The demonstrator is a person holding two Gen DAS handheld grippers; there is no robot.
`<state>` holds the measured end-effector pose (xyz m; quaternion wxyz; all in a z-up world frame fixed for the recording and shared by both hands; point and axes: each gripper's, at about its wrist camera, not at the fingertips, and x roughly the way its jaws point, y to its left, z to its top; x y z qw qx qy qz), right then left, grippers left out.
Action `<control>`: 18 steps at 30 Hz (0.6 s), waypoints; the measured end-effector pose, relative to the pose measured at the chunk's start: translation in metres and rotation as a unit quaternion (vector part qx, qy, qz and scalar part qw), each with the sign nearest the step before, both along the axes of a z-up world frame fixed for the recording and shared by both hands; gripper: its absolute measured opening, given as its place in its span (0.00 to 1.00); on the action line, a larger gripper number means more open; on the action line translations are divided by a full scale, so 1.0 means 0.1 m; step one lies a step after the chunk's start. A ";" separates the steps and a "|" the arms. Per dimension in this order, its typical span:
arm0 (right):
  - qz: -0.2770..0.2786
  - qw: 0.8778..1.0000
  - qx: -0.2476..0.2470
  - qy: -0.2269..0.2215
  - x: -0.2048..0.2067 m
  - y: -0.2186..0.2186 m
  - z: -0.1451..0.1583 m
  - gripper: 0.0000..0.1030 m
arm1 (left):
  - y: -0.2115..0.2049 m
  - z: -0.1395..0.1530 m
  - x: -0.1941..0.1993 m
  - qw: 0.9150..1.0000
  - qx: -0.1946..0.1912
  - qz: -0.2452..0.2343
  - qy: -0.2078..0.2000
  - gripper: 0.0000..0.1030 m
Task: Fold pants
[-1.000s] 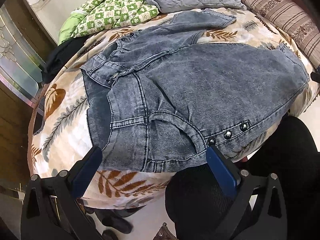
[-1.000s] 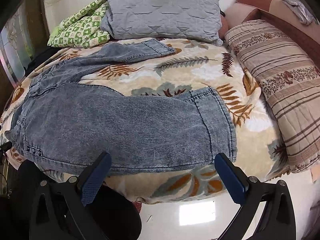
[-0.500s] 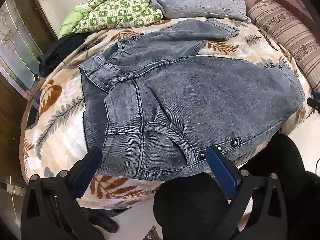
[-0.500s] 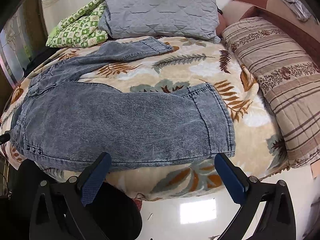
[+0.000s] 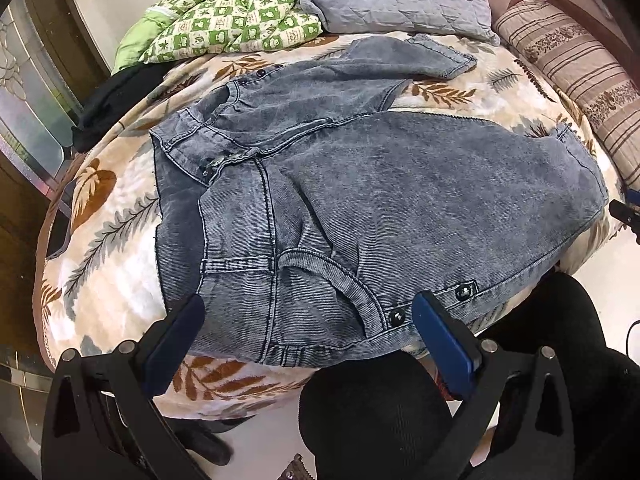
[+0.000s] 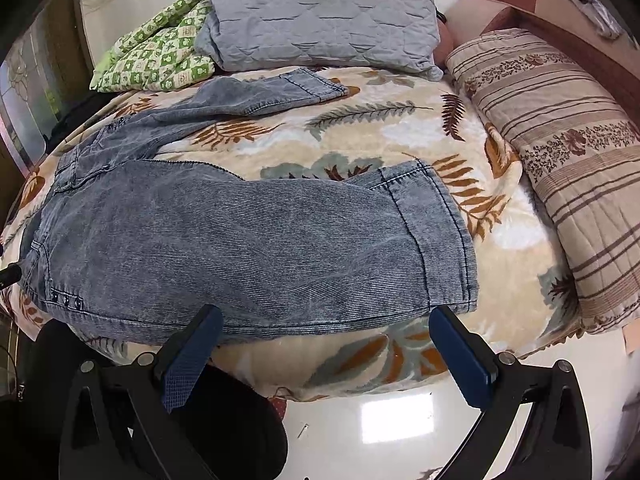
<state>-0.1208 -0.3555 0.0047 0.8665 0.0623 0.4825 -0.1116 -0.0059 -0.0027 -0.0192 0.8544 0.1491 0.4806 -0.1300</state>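
Grey-blue washed denim pants [image 5: 400,200] lie spread on a bed with a leaf-print blanket [image 5: 112,232], waist to the left and both legs running right. My left gripper [image 5: 308,308] is open and empty, just off the near waist corner by the snap buttons [image 5: 396,316]. In the right wrist view the near leg [image 6: 248,248] lies across the bed's front and the far leg [image 6: 260,96] reaches toward the pillows. My right gripper [image 6: 328,320] is open and empty, just off the near leg's lower edge beside the hem [image 6: 444,240].
A grey quilted pillow [image 6: 320,16] and a green checked quilt [image 6: 156,56] lie at the back. A striped bolster [image 6: 568,144] runs along the right. A dark garment [image 5: 116,96] lies at the far left. Black clothing [image 5: 520,360] and shiny floor [image 6: 380,420] are in front.
Both grippers have pulled back slightly from the bed edge and tilted, so the pants sit a little farther away. The pants have not moved. Both grippers stay open.
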 end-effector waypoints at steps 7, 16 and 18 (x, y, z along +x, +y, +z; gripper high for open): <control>-0.002 1.000 0.006 -0.001 0.00 -0.04 -0.02 1.00 | -0.03 -0.01 0.01 1.000 0.002 0.000 0.002 1.00; -0.006 1.000 0.018 -0.001 -0.01 -0.10 -0.10 1.00 | -0.08 0.00 0.05 1.000 0.001 0.003 0.011 1.00; -0.014 0.999 0.032 -0.004 -0.01 -0.18 -0.11 1.00 | -0.04 0.03 0.10 1.000 -0.018 0.013 0.022 1.00</control>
